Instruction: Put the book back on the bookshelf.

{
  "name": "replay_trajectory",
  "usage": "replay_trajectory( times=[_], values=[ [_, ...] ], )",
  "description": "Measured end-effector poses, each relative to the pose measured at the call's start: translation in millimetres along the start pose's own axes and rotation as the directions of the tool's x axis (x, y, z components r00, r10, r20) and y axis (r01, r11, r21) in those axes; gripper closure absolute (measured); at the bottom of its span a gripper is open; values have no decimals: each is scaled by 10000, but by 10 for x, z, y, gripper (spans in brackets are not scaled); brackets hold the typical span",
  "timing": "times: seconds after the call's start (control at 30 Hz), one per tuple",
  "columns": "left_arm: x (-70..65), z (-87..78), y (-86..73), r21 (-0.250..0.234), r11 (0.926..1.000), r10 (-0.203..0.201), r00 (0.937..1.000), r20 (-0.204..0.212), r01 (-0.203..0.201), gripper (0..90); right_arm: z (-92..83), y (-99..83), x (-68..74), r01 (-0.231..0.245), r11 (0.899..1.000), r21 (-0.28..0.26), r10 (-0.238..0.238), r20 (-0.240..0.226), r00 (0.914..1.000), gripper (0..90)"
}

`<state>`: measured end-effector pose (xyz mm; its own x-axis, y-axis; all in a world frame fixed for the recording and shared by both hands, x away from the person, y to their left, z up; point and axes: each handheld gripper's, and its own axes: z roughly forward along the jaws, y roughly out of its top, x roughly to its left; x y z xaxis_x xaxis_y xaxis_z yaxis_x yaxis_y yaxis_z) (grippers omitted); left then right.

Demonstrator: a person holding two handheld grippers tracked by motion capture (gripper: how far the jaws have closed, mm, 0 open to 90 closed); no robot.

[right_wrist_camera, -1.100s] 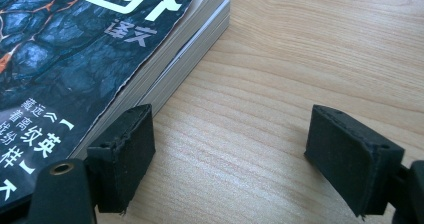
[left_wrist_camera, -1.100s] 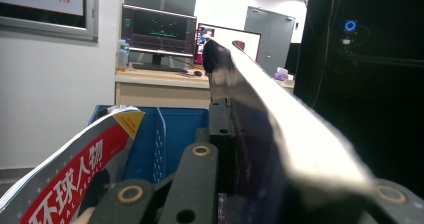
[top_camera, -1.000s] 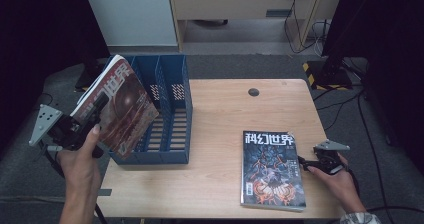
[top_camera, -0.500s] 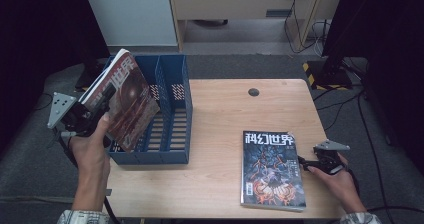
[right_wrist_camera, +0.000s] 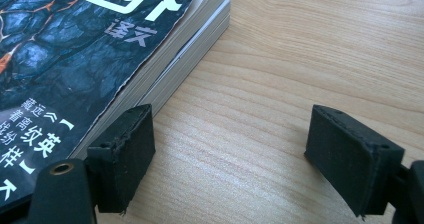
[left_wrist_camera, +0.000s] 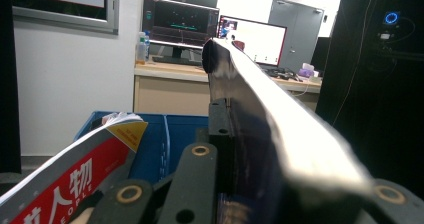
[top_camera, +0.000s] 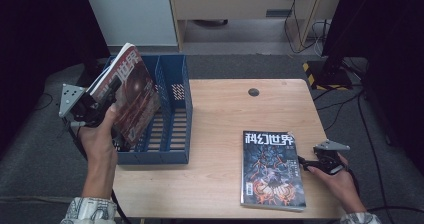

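You have two magazines: your left tongs (top_camera: 107, 96) clamp one magazine (top_camera: 131, 96) over the blue rack (top_camera: 172, 129) at the bench's (top_camera: 220, 179) left edge. The second magazine (top_camera: 271, 169) lies near the front right corner, with your right tongs (top_camera: 303, 162) gaping at its edge. Bare bench lies between.

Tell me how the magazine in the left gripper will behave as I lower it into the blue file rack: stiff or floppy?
Probably floppy: in the left gripper view the magazine bows away from the shut left gripper. Its glossy cover may slip in the grip. Held tilted over the blue file rack, its loose pages could fan and catch a divider.
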<state>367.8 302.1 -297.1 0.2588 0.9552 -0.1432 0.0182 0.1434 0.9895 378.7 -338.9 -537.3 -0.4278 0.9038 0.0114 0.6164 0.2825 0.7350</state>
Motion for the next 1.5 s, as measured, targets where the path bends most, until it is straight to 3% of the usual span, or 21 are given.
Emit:
replay_trajectory(
  times=[0.3,0.67,0.87,1.5],
  values=[
    [-69,145,-66,161,9999,0,10000,2,0,839,0,0,0,3,10000,1,-3,-1,10000,197],
    [-18,210,-216,231,9994,-237,9991,-345,245,839,0,0,0,2,10000,1,-2,-3,10000,197],
    [8,243,-265,314,9994,-151,9985,-533,168,839,0,0,-1,4,10000,0,-4,-6,10000,197],
    [5,282,-374,402,9987,-306,9989,-351,320,839,0,0,-1,7,10000,0,-7,-8,10000,197]
  ],
)
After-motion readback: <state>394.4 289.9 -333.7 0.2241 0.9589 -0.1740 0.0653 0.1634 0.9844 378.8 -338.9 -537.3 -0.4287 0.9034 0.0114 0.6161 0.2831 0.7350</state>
